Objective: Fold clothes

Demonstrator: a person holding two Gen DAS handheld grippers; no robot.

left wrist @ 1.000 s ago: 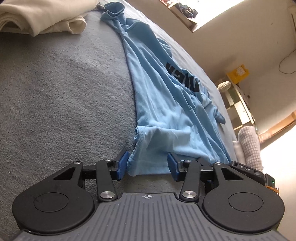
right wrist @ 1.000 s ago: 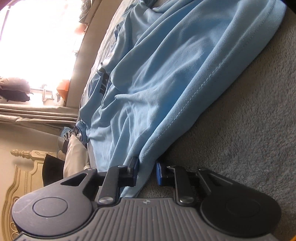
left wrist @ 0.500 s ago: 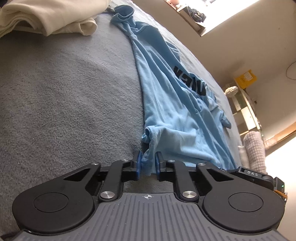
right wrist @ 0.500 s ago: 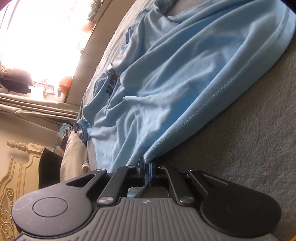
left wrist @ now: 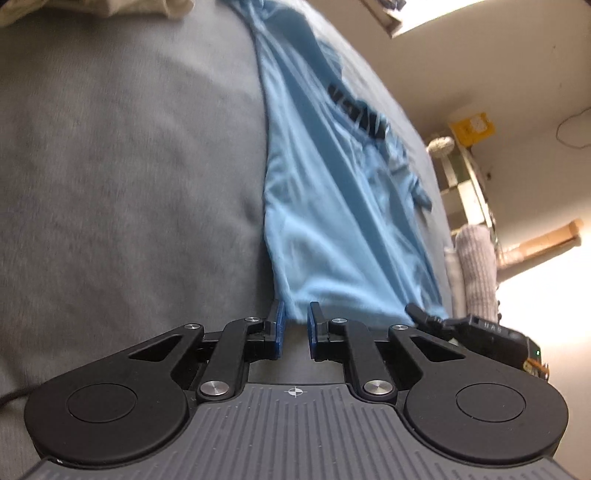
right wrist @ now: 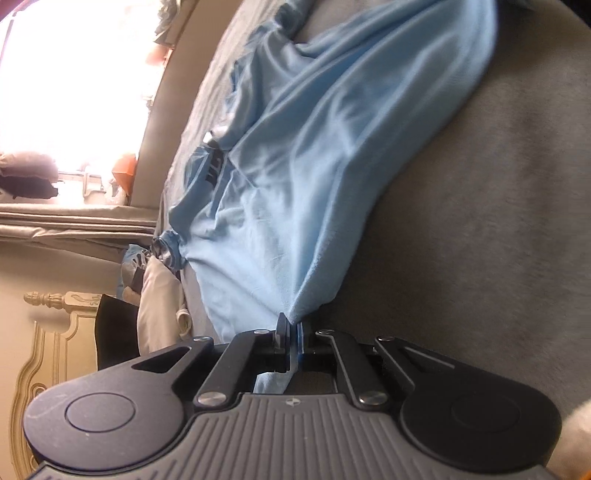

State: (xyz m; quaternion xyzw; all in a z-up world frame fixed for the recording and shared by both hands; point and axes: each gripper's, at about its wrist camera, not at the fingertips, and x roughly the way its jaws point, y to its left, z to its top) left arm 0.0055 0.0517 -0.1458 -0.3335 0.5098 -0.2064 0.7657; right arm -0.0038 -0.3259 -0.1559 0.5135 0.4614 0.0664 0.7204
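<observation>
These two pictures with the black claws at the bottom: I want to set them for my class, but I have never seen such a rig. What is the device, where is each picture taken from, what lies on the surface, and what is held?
There is no robot here. A person holds a two-finger gripper in each hand, and a wide-angle camera on each looks forward along its fingers. One picture comes from the left gripper, the other from the right gripper; the black shapes at the bottom are their arms and blue pads.

On the grey blanket lies a light blue T-shirt with dark lettering. A cream cloth lies at the far edge. Each gripper is shut on an edge of the T-shirt, and the cloth is pulled taut from both. The right gripper also shows at the side of the left picture.
</observation>
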